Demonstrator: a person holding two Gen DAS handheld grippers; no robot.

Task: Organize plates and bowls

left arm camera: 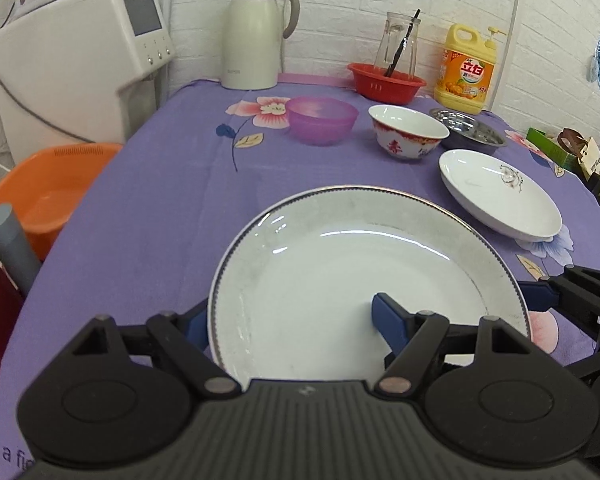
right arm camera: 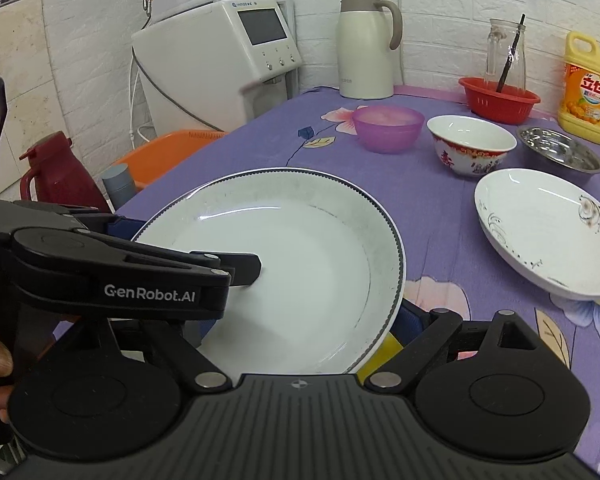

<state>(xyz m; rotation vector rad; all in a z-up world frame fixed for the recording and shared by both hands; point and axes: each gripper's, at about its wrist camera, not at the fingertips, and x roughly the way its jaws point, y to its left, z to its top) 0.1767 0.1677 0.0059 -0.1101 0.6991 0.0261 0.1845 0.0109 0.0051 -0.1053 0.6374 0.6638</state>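
A large white plate with a dark dotted rim (left arm camera: pixel 340 264) lies near the table's front, also in the right wrist view (right arm camera: pixel 300 240). My left gripper (left arm camera: pixel 288 320) straddles its left rim, one blue finger outside, one inside the plate. My right gripper (right arm camera: pixel 300 332) spans the plate's right side; one finger shows at the rim, the other is hidden. A floral white plate (left arm camera: pixel 500 196) (right arm camera: pixel 540 232), a red-patterned white bowl (left arm camera: pixel 408 132) (right arm camera: pixel 470 144), a purple bowl (left arm camera: pixel 322 118) (right arm camera: pixel 388 122) and a steel bowl (left arm camera: pixel 472 130) (right arm camera: pixel 560 152) sit behind.
A red basket (left arm camera: pixel 386 82) with a glass jar, a yellow detergent bottle (left arm camera: pixel 466 68), a cream thermos jug (left arm camera: pixel 254 32) and a white appliance (left arm camera: pixel 80 60) stand at the back. An orange basin (left arm camera: pixel 40 192) and a red flask (right arm camera: pixel 56 172) lie off the table's left edge.
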